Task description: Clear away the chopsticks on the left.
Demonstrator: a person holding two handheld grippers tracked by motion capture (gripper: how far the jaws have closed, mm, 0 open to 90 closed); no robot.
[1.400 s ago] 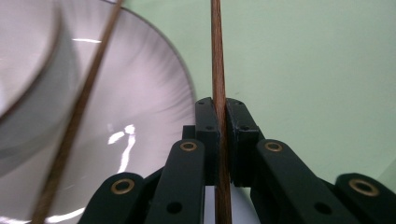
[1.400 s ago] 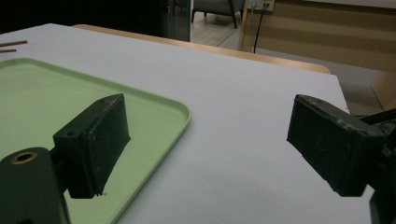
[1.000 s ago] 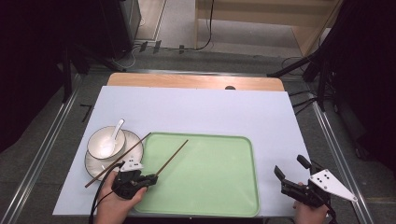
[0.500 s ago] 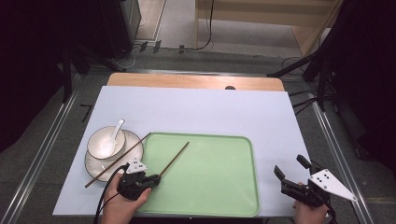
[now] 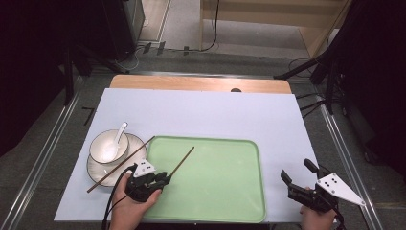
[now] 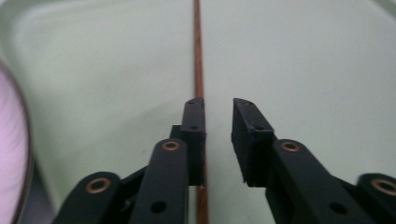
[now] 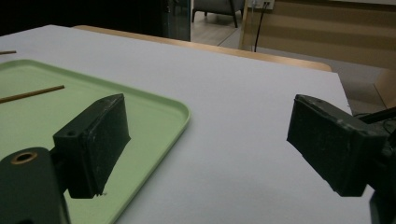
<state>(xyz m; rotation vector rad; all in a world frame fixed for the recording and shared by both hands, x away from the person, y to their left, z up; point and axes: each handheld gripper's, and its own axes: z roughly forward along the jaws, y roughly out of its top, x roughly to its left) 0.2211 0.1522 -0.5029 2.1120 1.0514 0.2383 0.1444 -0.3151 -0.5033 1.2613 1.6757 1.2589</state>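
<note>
A brown chopstick [image 5: 182, 161] lies slanted on the green tray [image 5: 225, 191]. My left gripper [image 5: 165, 181] sits low at its near end, over the tray's left edge. In the left gripper view the chopstick [image 6: 198, 56] runs along the inner side of the left jaw and under it. The left gripper [image 6: 218, 103] has just been opening: a narrow gap shows between the pads and nothing is pinched. A second chopstick [image 5: 119, 165] rests across the plate [image 5: 95, 170]. My right gripper [image 5: 297, 168] is wide open by the table's right front corner, empty [image 7: 210, 121].
A white bowl [image 5: 108, 146] with a white spoon [image 5: 117, 136] in it stands on the plate, left of the tray. The tray rim [image 7: 182, 119] lies left of the right gripper. The pale table sheet [image 5: 206, 115] stretches behind the tray.
The left gripper has shifted a little to the right, over the tray's edge, and its jaws have parted slightly. The chopstick on the tray has hardly moved. The right gripper stayed put.
</note>
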